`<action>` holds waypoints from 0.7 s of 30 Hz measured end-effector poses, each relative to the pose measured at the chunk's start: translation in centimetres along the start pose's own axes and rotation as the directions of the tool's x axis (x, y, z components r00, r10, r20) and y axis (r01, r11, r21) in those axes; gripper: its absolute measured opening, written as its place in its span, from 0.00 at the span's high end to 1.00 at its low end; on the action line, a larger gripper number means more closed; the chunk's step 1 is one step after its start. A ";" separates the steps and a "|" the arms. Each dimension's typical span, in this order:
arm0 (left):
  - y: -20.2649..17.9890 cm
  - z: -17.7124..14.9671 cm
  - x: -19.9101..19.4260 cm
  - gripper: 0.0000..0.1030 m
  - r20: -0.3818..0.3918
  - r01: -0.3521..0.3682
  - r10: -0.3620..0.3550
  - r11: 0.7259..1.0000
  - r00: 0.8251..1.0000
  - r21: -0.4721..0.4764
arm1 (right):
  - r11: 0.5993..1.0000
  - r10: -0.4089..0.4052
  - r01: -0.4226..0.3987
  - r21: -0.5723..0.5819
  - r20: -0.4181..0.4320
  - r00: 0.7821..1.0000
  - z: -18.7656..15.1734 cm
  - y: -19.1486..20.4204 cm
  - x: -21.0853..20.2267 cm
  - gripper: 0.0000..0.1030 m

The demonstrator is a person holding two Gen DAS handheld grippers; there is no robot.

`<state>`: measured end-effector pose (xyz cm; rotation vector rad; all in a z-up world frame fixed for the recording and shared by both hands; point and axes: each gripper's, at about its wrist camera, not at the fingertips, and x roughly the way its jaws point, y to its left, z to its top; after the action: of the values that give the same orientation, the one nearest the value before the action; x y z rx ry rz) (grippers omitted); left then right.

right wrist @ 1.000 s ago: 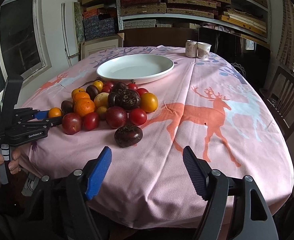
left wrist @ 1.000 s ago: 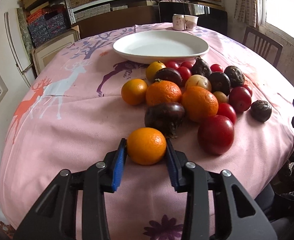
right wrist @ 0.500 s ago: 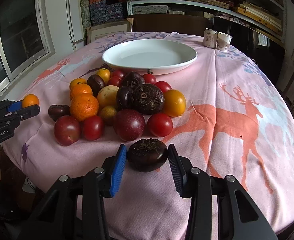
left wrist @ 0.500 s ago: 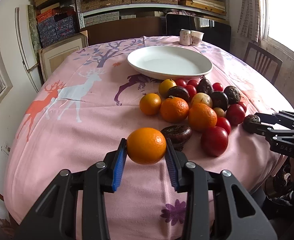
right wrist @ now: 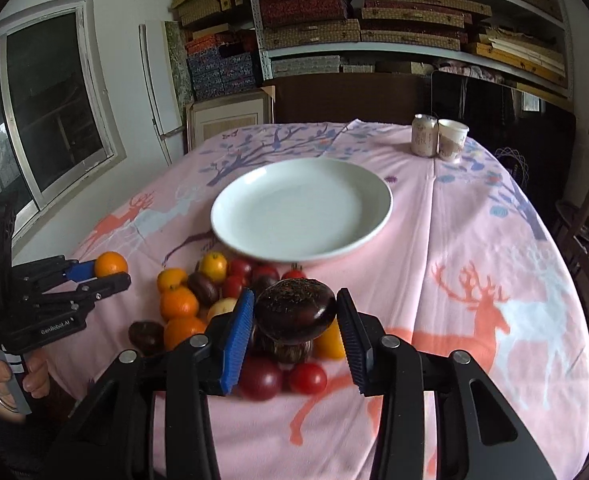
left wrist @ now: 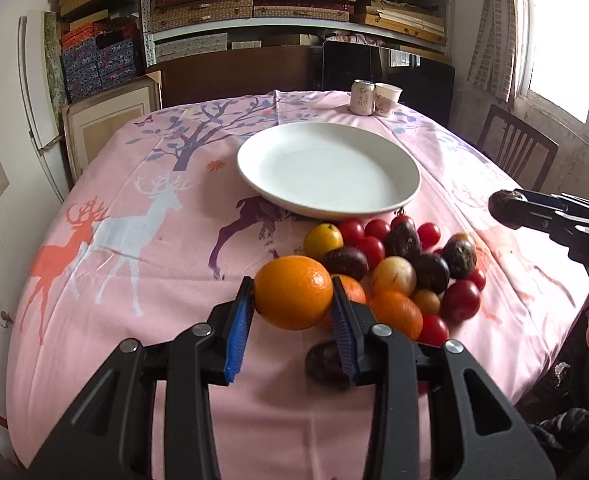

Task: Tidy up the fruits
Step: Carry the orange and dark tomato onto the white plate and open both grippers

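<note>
Box-laden shelves [left wrist: 294, 4], bright window [left wrist: 562, 40]

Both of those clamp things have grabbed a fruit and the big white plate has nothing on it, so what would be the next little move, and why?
Probably carry both fruits forward over the white plate. The left gripper is shut on an orange, the right gripper on a dark purple fruit; both are lifted off the pink tablecloth, and the plate lies bare just beyond the fruit pile.

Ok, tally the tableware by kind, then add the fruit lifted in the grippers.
white plate: 1
drink can: 1
paper cup: 1
orange in the left gripper: 1
dark purple fruit in the right gripper: 1
Total: 5
</note>
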<state>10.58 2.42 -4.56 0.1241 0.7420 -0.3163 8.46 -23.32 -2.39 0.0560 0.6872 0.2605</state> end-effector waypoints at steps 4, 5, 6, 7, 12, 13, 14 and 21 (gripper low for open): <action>-0.3 4.6 4.3 0.64 -0.028 0.013 -0.013 1.000 1.000 0.003 | 1.000 0.010 -0.010 0.014 -0.037 0.999 4.2 -1.1 4.4 0.58; -0.3 5.7 5.5 0.64 -0.039 0.021 -0.021 1.000 0.999 -0.002 | 1.000 0.009 -0.008 0.016 -0.052 0.999 4.9 -1.4 5.7 0.58; -0.4 7.0 6.7 0.64 -0.047 0.020 -0.020 1.000 0.999 -0.004 | 1.000 0.005 -0.004 0.019 -0.071 0.997 5.6 -1.7 7.1 0.58; -0.4 8.0 8.0 0.64 -0.058 0.010 -0.010 1.000 0.998 -0.001 | 1.000 -0.002 0.004 0.023 -0.088 0.996 6.1 -2.0 8.5 0.58; -0.6 11.4 14.2 0.63 -0.144 0.008 -0.007 1.000 0.990 0.007 | 0.999 -0.008 0.015 0.042 -0.160 0.987 8.0 -3.2 14.3 0.58; -0.5 11.8 14.8 0.60 -0.149 0.007 -0.005 1.000 0.989 0.010 | 0.999 -0.010 0.018 0.051 -0.162 0.987 8.3 -3.4 14.8 0.55; -0.5 12.0 15.0 0.48 -0.142 -0.007 0.008 1.000 0.990 0.011 | 0.998 -0.028 0.037 0.055 -0.154 0.988 8.6 -3.6 14.8 0.49; 0.3 9.9 9.4 0.30 -0.047 0.022 -0.023 1.000 0.999 -0.006 | 0.997 -0.070 0.070 0.012 -0.049 0.996 7.0 -3.0 8.9 0.35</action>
<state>23.60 -1.76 -3.69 0.1182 0.7908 -0.3335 20.16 -23.74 -2.86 0.0387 0.7376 0.1906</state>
